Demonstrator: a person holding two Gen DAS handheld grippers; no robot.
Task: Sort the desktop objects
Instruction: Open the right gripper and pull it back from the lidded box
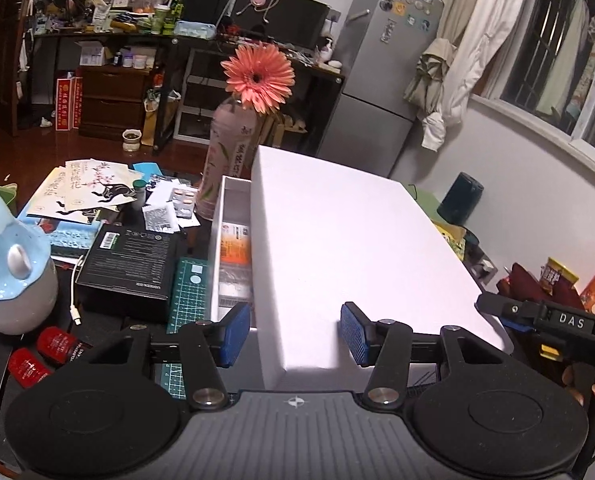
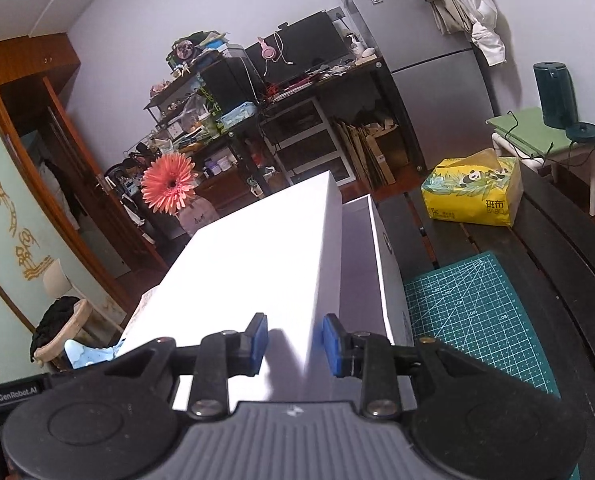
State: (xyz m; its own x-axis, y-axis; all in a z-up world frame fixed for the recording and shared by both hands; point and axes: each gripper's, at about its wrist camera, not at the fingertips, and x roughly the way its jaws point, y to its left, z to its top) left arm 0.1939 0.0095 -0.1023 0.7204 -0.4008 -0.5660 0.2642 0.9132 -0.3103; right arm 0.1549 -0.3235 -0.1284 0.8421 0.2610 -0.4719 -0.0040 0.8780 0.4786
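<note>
1. White lid [image 1: 357, 248], seen from both wrists: it rides above and askew of the white box [image 1: 222, 240], covering most of it. A strip of the box stays uncovered along each long side.
2. Left claw [image 1: 295, 334]: fingers spread, straddling the lid's near corner. Whether the pads touch the lid cannot be told.
3. Right claw [image 2: 295, 340]: fingers likewise spread, set either side of the lid's near edge; contact cannot be told.
4. Box contents: orange and white packets [image 1: 235, 248] show in the uncovered strip, so some things already lie sorted inside.
5. Left loose on the table [image 1: 109, 322]: a black carton [image 1: 131, 266], two red sachets [image 1: 43, 354], printed leaflets [image 1: 85, 192], pill blisters [image 1: 183, 200] and a white cable [image 1: 73, 292].
6. Also standing by: the flower bottle [image 1: 227, 160] and a yellow tissue pack [image 2: 473, 192].
7. Judgement: the lid's position fits either closing or opening; loose items suggest sorting is incomplete.
</note>
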